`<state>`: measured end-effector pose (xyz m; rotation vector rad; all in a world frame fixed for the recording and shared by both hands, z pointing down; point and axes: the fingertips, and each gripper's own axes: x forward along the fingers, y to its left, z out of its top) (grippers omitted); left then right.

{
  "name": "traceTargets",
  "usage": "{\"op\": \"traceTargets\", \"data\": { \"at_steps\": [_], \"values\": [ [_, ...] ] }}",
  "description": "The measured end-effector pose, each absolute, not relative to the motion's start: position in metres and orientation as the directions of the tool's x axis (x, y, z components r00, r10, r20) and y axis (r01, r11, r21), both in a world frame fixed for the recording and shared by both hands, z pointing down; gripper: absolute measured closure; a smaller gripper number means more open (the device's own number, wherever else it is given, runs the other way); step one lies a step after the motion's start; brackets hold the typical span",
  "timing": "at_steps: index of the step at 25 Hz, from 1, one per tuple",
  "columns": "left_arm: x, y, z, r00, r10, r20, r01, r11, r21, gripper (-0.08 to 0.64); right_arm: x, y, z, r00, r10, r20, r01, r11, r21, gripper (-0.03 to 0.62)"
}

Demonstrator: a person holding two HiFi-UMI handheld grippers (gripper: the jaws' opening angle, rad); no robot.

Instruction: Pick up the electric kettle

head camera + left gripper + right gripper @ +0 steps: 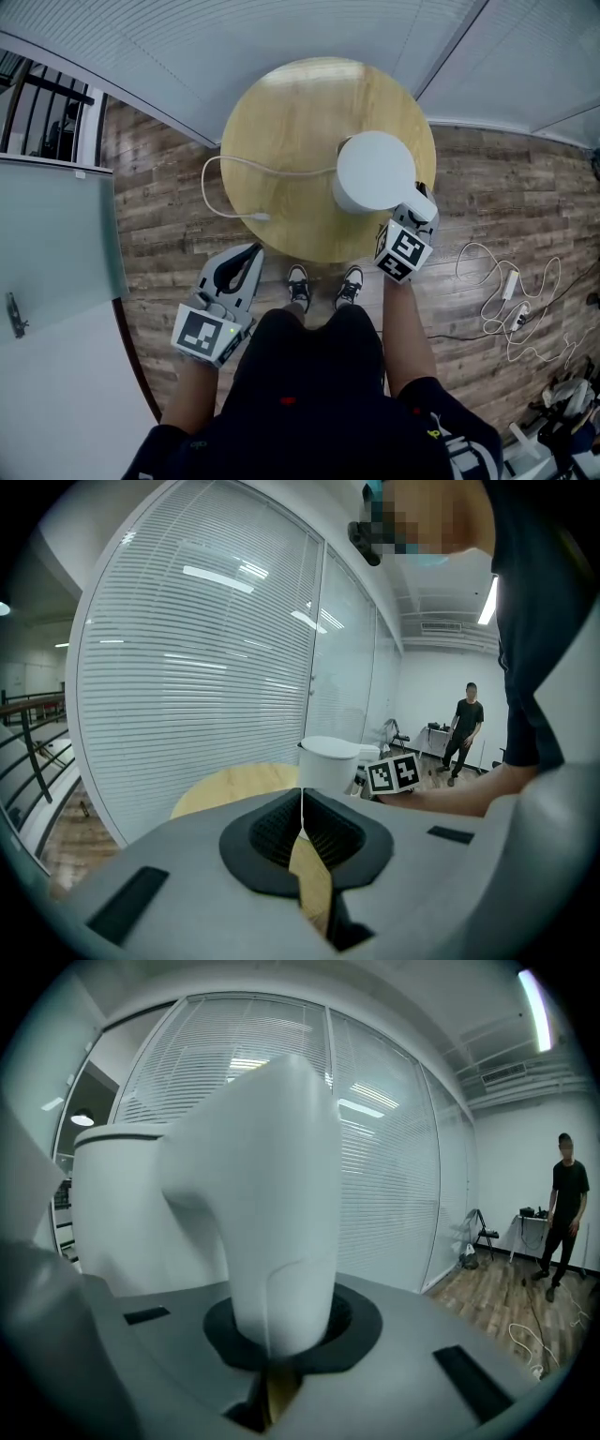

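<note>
A white electric kettle (pixel 375 171) stands on the right side of a round wooden table (pixel 291 122). Its handle (pixel 419 204) points toward the near edge, and my right gripper (pixel 417 212) is shut on it. In the right gripper view the handle (pixel 272 1213) fills the space between the dark pads, with the kettle body (pixel 122 1213) to its left. My left gripper (pixel 246 258) hangs beside the table's near left edge, shut and empty. From the left gripper view the kettle (pixel 328 761) shows beyond the closed pads. A white cord (pixel 225 192) trails from the kettle over the table's left edge.
White cables and an adapter (pixel 511 300) lie on the wooden floor at the right. Glass walls with blinds curve behind the table, and a black railing (pixel 47 103) stands at far left. A person (pixel 565 1213) stands far off. My shoes (pixel 323 286) are under the table's near edge.
</note>
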<state>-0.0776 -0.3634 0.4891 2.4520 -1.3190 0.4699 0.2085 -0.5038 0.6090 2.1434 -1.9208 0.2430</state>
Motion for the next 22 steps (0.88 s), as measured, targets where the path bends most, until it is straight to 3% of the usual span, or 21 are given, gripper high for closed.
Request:
{"op": "traceTargets", "data": {
  "at_steps": [13, 22],
  "values": [
    [-0.091, -0.36, 0.49, 0.495, -0.738, 0.458, -0.856, -0.505, 0.112, 0.537, 0.212, -0.516, 0.592, 0.106, -0.939, 0.328, -0.994, -0.107, 0.017, 0.549],
    [-0.084, -0.351, 0.48, 0.523, -0.76, 0.386, -0.845, -0.52, 0.122, 0.537, 0.209, -0.501, 0.56, 0.052, -0.95, 0.308, -0.999, -0.047, 0.021, 0.549]
  ]
}}
